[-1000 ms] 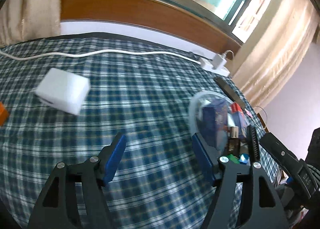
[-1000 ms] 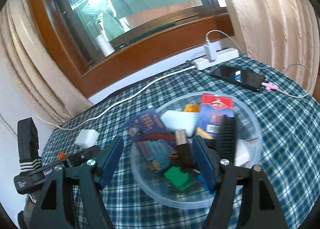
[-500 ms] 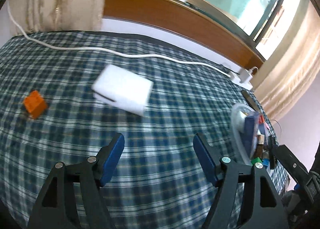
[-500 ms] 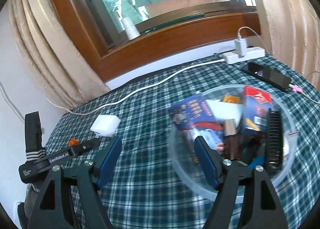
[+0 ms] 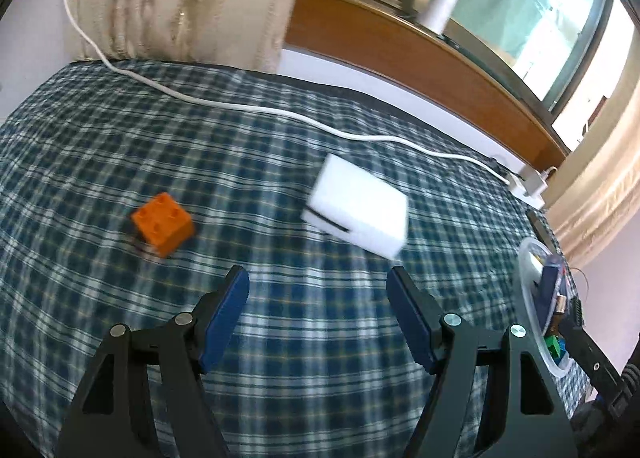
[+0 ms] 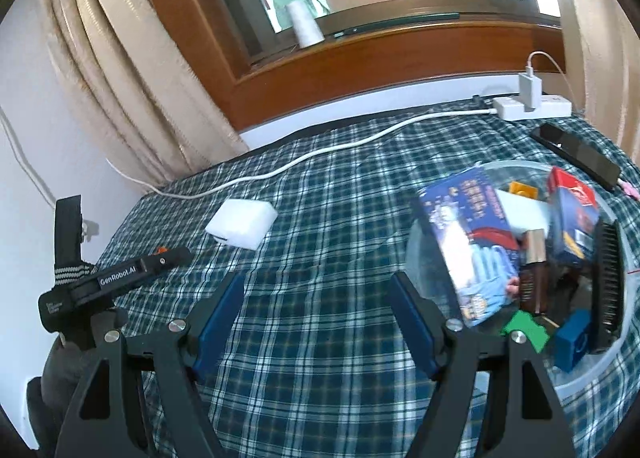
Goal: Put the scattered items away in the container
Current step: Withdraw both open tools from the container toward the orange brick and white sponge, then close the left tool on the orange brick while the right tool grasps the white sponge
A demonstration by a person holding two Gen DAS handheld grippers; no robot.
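**Two strays left on the plaid cloth**

Clearly the tidying is in its closing stretch. The bowl (image 6: 624,370) at the right of the cloth (image 5: 120,130) already holds a heap: a blue packet (image 6: 468,242), a red box (image 6: 572,194), a black comb (image 6: 610,278), a green piece (image 6: 526,328) and more. Outside it, only two items show: a white block (image 5: 358,205) and an orange brick (image 5: 162,224), both lying flat on the cloth, well apart from the bowl and to its left.

The left gripper (image 5: 318,312) hangs over the cloth with its blue pads spread wide and nothing between them. The block sits just beyond its right finger; the brick lies further left, past the left finger. The right gripper (image 6: 318,308) is likewise wide open and empty, hovering near the bowl's left rim.

The step in hand looks like a reach for the next stray, most likely the block, since it is nearer the left gripper's line. That move calls for going forward and slightly right, lowering until the pads straddle the block's narrower sides, then closing. The block looks soft, perhaps foam, so a gentle squeeze should do. A white cable (image 5: 256,110) runs along the far side of the cloth and seems out of the way.
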